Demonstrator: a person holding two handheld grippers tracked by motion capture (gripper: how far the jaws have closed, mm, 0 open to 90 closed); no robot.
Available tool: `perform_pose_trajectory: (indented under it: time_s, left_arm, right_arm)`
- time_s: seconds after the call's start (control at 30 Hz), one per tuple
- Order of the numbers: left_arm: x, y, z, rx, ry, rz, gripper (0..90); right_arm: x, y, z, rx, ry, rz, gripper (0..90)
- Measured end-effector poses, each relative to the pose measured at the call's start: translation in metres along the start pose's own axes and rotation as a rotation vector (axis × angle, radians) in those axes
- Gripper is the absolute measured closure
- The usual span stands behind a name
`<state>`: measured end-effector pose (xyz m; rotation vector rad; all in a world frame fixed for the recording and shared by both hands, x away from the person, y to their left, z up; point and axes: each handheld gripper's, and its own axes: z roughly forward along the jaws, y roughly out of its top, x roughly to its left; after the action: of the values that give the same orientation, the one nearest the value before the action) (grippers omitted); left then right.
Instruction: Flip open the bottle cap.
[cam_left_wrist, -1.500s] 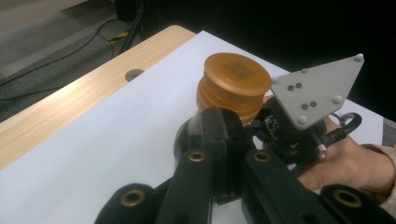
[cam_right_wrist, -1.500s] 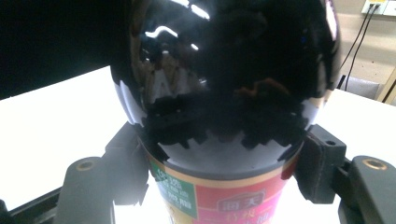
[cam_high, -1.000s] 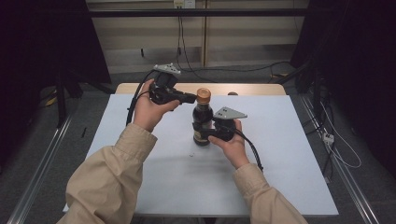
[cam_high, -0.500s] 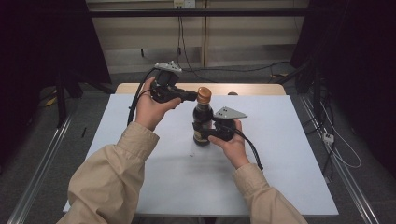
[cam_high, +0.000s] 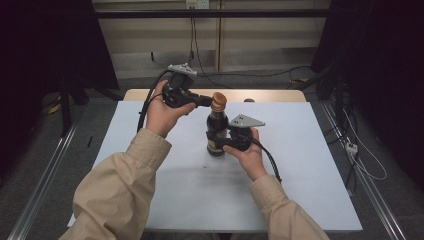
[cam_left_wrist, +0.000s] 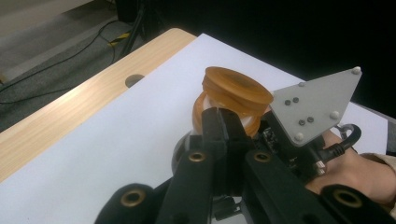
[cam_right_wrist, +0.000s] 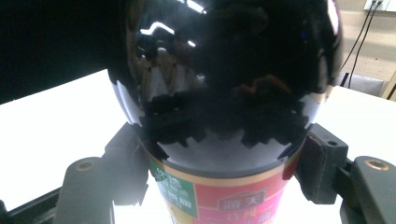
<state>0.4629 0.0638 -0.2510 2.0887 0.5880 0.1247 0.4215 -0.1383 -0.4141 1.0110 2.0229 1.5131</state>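
The left gripper (cam_high: 202, 101) is held up above the table (cam_high: 300, 165), to the left of the bottle (cam_high: 216, 131), with its jaws pointing sideways at the bottle's brown cap (cam_high: 218, 101). In the left gripper view (cam_left_wrist: 223, 122) the two black jaws lie pressed together with no gap between them, their tips right against the neck just under the cap (cam_left_wrist: 238, 88); nothing sits between them. The left hand (cam_high: 162, 111) wraps the handle, and a black cable (cam_high: 145, 107) loops down from the gripper toward the beige sleeve (cam_high: 120, 192).

The bottle stands upright on the white table top, near its middle and toward the far side. It is dark and glossy, with a red and green label (cam_right_wrist: 210, 196) low on its body.

The right gripper (cam_high: 220, 141) is on the right of the bottle, low down, and its jaws pinch the bottle's body at label height, one pad on each side, as the right gripper view (cam_right_wrist: 219, 158) shows. The grey three-cornered plate (cam_high: 245, 121) sits on top of it, just right of the bottle's shoulder. The right hand (cam_high: 248, 155) holds it close to the table top.
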Motion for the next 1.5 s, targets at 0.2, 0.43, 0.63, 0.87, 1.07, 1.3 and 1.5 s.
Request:
perform_pose_trajectory:
  time_s: [0.2,0.43,0.63,0.87,1.07,1.3,1.5]
  left_arm:
    - [0.0003,0.0003,-0.0002,-0.004,-0.004,-0.002,90.0]
    - [0.0001,0.0009,-0.0005,0.001,-0.002,-0.002,90.0]
    - [-0.0011,0.0029,-0.0012,0.004,0.002,0.003,90.0]
    - [-0.0011,0.0034,-0.0013,0.001,0.000,0.005,90.0]
    - [-0.0017,0.0047,-0.0015,-0.002,-0.001,0.005,90.0]
    - [-0.0028,0.0059,-0.0018,-0.009,-0.006,0.004,90.0]
    - [-0.0041,0.0089,-0.0021,-0.005,-0.004,0.019,90.0]
  right_arm:
    - [0.0002,-0.0002,0.0003,-0.001,-0.001,0.001,30.5]
    - [0.0003,-0.0005,0.0004,-0.001,-0.001,0.002,30.4]
    - [0.0001,-0.0006,0.0005,-0.001,0.000,0.003,30.4]
    - [0.0003,-0.0007,0.0006,0.002,0.001,0.007,30.3]
    - [0.0003,-0.0008,0.0006,0.003,0.000,0.008,30.2]
    - [0.0004,-0.0008,0.0006,0.005,0.002,0.009,30.2]
    - [0.0005,-0.0009,0.0007,0.005,0.001,0.010,30.1]
